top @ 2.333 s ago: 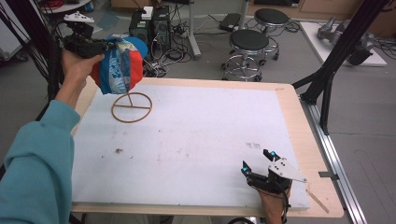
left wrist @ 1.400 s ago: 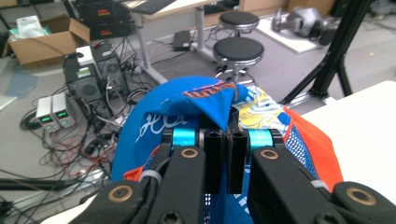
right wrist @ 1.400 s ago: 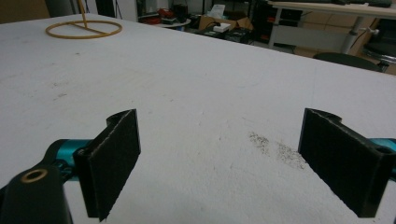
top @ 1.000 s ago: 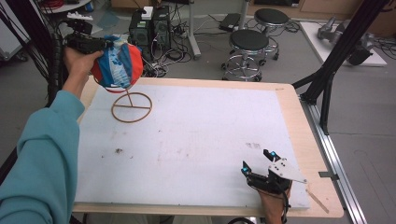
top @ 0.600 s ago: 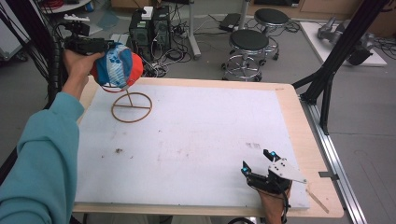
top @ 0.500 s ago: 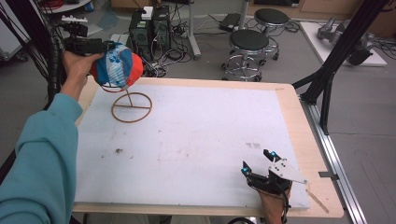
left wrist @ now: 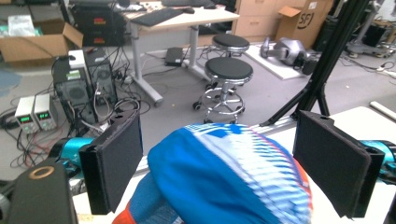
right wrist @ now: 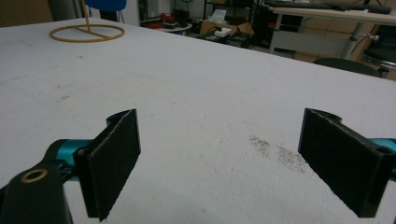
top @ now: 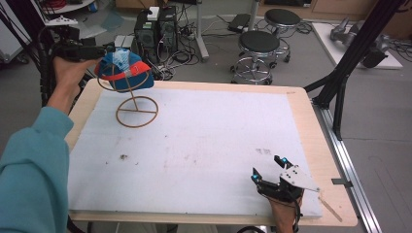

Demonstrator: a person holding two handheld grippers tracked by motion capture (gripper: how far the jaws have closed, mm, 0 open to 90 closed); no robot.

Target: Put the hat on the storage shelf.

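Blue cap (top: 124,70) seen sitting on top of wire stand (top: 136,110). Left gripper (left wrist: 224,163) jaws just opened wide, cap between them, not squeezed. Right gripper (top: 272,169) held open, empty, well apart from stand. "SFJ" read on box (left wrist: 303,18).

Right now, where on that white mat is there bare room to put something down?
Most of the white mat is bare, from the wire stand with its blue cap at the far left to the right tongs near the front edge. Only that stand's corner is crowded.
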